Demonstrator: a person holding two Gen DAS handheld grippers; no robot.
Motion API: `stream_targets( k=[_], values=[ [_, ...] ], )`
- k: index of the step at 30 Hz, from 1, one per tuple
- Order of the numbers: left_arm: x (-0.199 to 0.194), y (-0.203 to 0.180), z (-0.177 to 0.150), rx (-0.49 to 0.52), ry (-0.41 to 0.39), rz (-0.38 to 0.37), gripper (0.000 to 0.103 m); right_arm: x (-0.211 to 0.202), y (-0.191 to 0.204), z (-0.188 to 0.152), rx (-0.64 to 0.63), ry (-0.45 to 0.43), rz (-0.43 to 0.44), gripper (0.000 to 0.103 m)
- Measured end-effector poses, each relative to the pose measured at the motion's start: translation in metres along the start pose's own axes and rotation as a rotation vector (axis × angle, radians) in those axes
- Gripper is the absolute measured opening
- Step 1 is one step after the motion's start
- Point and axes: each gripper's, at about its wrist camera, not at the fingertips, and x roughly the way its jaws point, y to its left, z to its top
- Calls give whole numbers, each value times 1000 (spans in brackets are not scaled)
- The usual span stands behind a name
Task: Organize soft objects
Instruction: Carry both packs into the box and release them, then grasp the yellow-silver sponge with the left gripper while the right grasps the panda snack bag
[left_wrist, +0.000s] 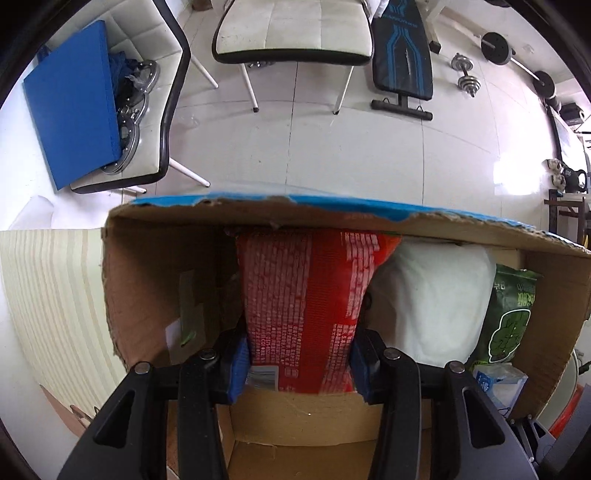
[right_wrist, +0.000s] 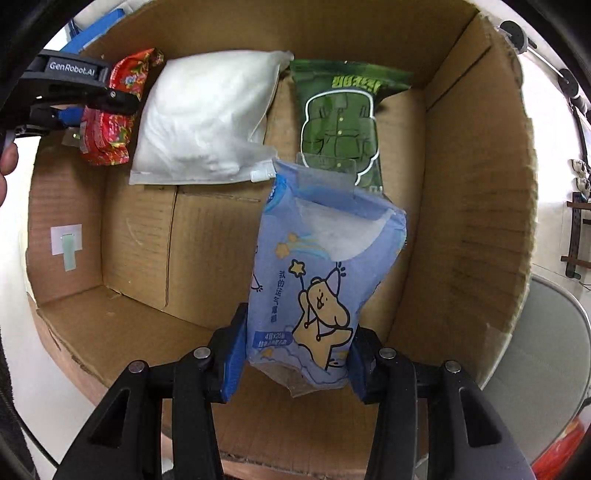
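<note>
White floor tiles (left_wrist: 369, 147) are spreading out behind a cardboard box (left_wrist: 155, 280), and beyond it a white chair (left_wrist: 291, 37) is standing between a blue board (left_wrist: 70, 107) leaning on another seat at the left and a black exercise bench (left_wrist: 402, 59) with dumbbells (left_wrist: 465, 74) at the right. A striped tabletop (left_wrist: 48, 295) is showing just left of the box.

Going left to right inside the box, the left gripper (left_wrist: 299, 358) is clamping a red packet (left_wrist: 306, 310) between its blue pads, and the packet is standing up against the far wall. In the right wrist view the same gripper (right_wrist: 92, 110) is reaching in from the left edge, pinching that red packet (right_wrist: 114, 140) in the far left corner. Next to it a white pouch (right_wrist: 207, 118) is lying against the far wall, touching the red packet in the left view. Further right a green packet (right_wrist: 340, 122) is lying flat, near the right wall of the box (right_wrist: 472, 221).

In front of the green packet, the right gripper (right_wrist: 295, 362) is squeezing the lower end of a light blue tissue pack (right_wrist: 321, 273) printed with a cartoon bear. The pack is hanging above the box floor, its upper end overlapping the green packet and just touching the pouch's corner.
</note>
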Motion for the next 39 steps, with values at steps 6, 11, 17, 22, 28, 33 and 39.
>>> stream_targets(
  k=[6,11,17,22,28,33,39],
  values=[
    [-26,7,-1,-55,-56,-79,70,-11,-6,5,29,8,-1,70],
    [-65,12,-20,-39,-152,-92,93,-35,-8,6,36,-30,-14,87],
    [-98,24,-70,-41,-276,-103,101,-71,-10,-3,78,-164,-52,103],
    [-113,30,-125,-39,-348,-96,102,-91,-3,-27,89,-254,-31,103],
    [-136,31,-177,-45,-433,-71,102,-105,26,-58,63,-368,-37,103],
    [-153,27,-213,-30,-484,-38,102,-122,43,-85,20,-430,-16,103],
    [-120,28,-270,-34,-465,25,102,-112,32,-138,-31,-417,35,103]
  ],
)
